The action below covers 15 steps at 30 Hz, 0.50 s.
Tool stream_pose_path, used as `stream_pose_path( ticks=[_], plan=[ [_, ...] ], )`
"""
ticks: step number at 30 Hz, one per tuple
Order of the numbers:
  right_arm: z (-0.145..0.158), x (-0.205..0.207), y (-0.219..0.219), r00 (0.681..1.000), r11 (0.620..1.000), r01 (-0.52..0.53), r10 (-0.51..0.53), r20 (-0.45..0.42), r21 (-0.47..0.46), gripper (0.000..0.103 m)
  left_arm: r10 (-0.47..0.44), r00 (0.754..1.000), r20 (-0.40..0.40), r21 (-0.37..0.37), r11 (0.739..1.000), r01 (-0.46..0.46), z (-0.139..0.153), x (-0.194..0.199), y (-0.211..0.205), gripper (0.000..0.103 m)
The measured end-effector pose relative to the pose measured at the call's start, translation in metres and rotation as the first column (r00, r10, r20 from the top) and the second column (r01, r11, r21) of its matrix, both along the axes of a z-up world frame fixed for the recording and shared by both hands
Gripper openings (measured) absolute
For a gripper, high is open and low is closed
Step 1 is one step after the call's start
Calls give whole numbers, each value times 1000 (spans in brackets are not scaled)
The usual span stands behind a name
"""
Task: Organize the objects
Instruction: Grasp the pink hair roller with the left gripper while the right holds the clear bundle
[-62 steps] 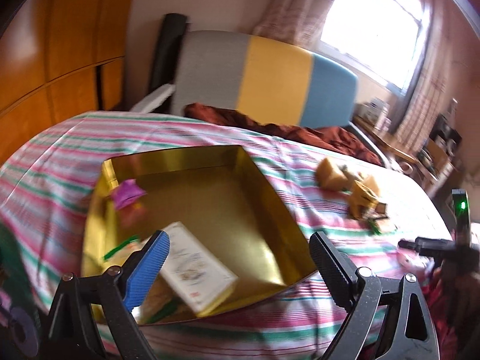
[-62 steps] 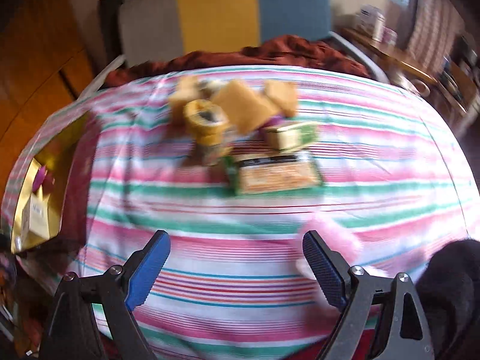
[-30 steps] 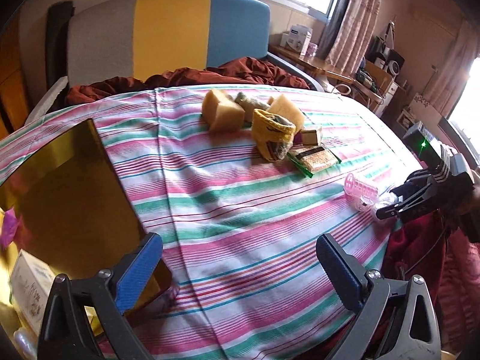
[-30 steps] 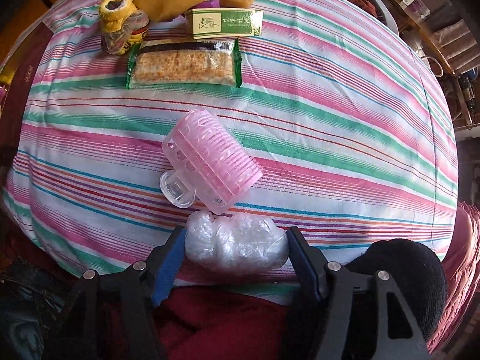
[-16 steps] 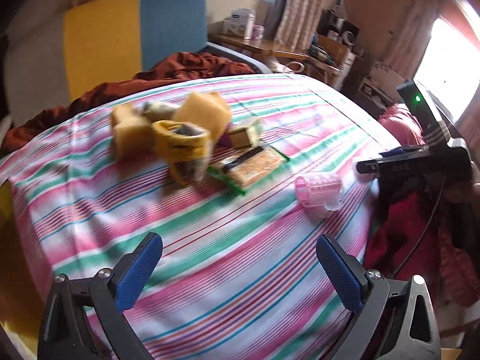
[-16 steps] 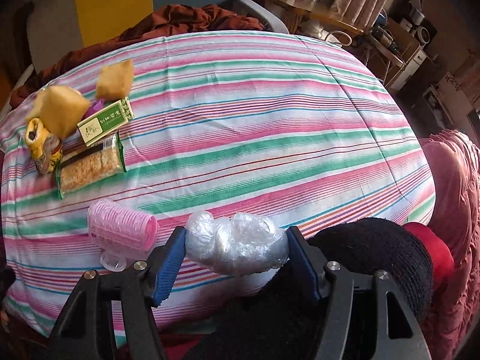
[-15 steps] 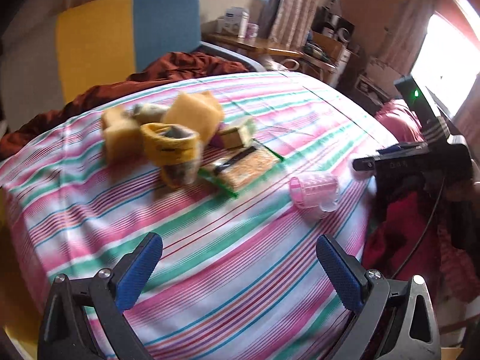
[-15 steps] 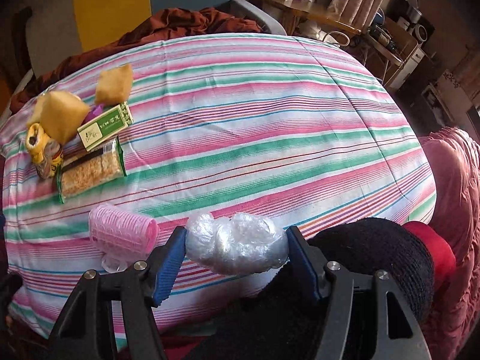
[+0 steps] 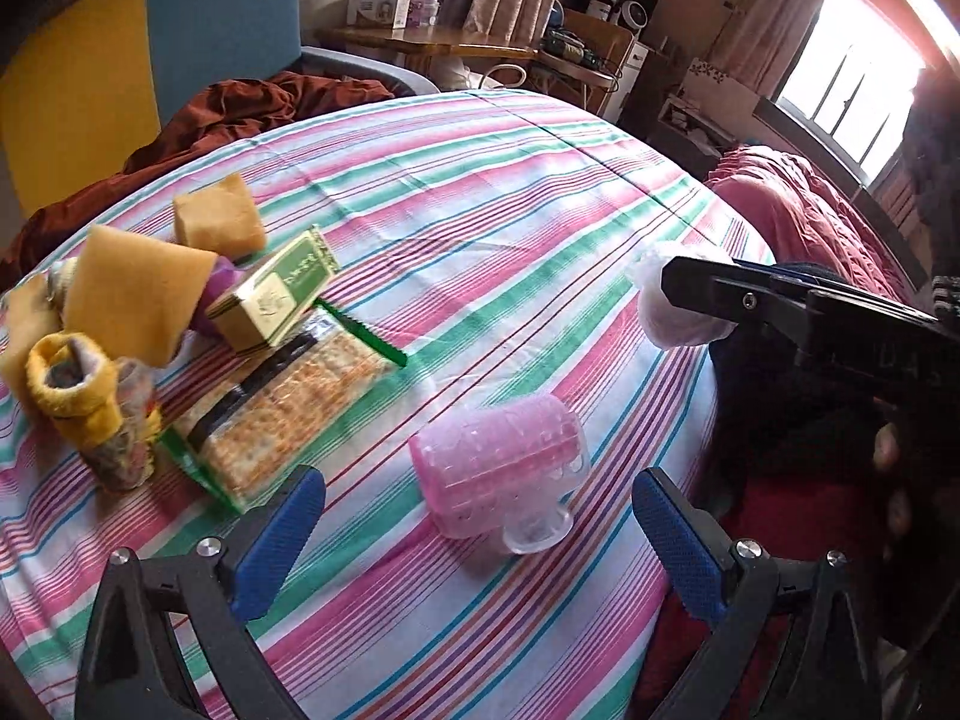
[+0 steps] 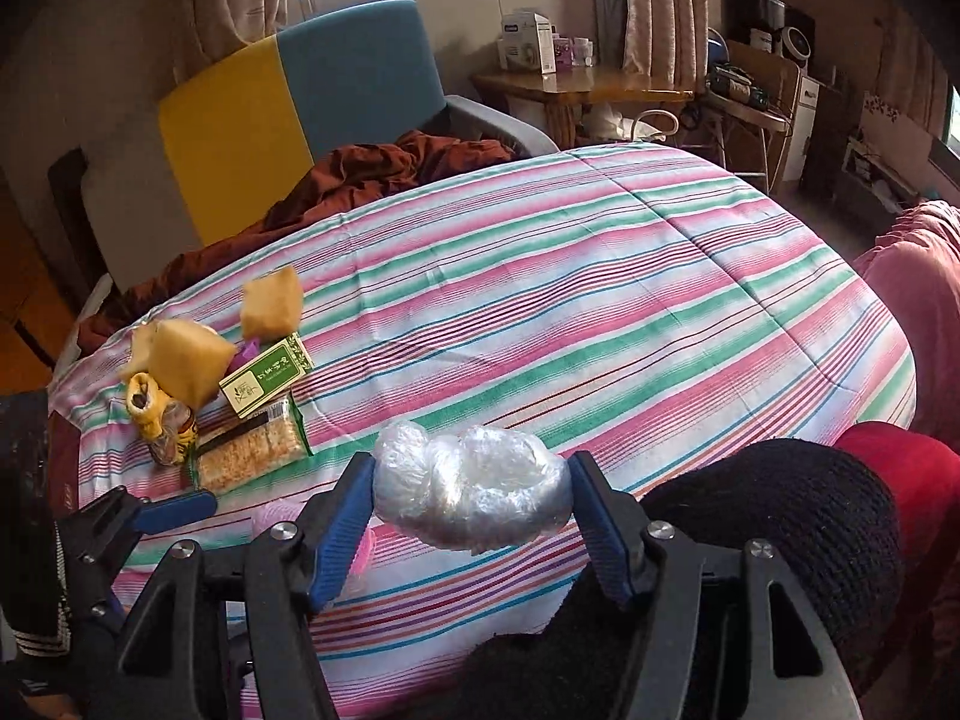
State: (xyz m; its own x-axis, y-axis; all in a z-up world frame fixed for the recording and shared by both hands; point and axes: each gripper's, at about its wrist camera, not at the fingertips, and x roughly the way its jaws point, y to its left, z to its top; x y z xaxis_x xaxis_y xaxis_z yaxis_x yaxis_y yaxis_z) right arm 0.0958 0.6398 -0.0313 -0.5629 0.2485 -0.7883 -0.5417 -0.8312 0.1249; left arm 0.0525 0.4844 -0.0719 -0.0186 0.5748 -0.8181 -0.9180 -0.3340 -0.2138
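Room: curtained windows, cluttered wooden side table [image 10: 576, 87] at the back, yellow-and-blue chair [image 10: 300, 102] with a rust blanket [image 10: 384, 171] against the far edge. Striped cloth covers my table [image 9: 510, 192]. Clustered far left on it: cracker packet [image 9: 288, 402], yellow sponges [image 9: 132, 294], green box [image 9: 276, 294], small yellow sock [image 9: 90, 402]. Pink hair roller [image 9: 498, 468] lies near the front edge. My left tongs [image 9: 474, 534] hang wide open just before the roller, gripping nothing. My right tongs [image 10: 471, 510] are raised off the cloth, clamped on a crumpled clear plastic bundle [image 10: 474, 492].
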Motion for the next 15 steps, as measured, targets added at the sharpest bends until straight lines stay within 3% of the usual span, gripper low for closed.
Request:
stream_pose_path(
  ticks=[10,12,14,15],
  plan=[
    [0,2,-1,1000,1000,-4,4,-26,-1,65,130,991,14,-87,988,-128,-27,-3,29,101],
    [0,1,-1,1000,1000,-9,9,-15,5,66,151,988,16,-88,985,-149,-31,-6,22,92],
    [-1,-1,-2,1000,1000,-16,16,8,12,66,155,988,-25,-75,985,-157,-27,-6,12,72],
    [-2,-2,-3,1000,1000,-19,19,17,16,66,149,989,-15,-71,986,-150,-27,-8,9,73]
  ],
)
